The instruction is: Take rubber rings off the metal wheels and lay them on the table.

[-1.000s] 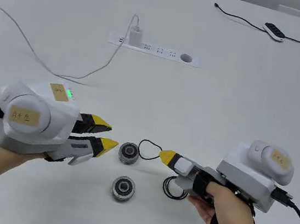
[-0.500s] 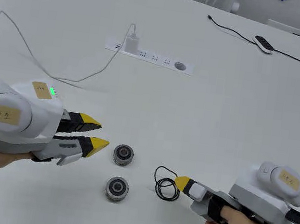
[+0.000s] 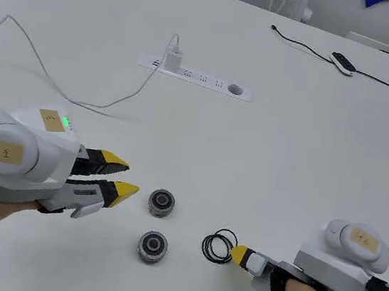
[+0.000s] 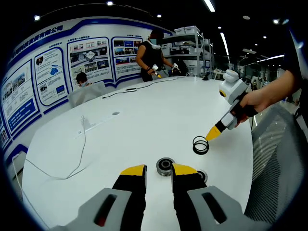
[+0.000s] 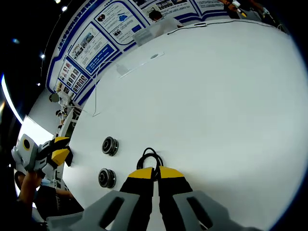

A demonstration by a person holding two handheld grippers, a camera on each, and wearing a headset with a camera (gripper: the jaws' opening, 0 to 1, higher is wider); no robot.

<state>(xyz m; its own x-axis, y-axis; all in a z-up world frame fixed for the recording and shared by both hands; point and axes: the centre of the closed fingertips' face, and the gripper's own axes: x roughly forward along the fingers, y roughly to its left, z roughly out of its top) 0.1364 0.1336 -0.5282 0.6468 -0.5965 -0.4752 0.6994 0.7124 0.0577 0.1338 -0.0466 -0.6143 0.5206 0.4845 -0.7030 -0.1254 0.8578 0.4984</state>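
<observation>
Rubber rings (image 3: 218, 247) are pinched in your closed right hand-held gripper (image 3: 239, 255); both wheels (image 3: 161, 202) lie just ahead of your part-open left hand-held gripper (image 3: 122, 175).

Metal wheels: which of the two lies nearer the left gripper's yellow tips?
The upper wheel in the head view, just ahead of the left gripper; the other wheel sits lower, nearer the person.
</observation>
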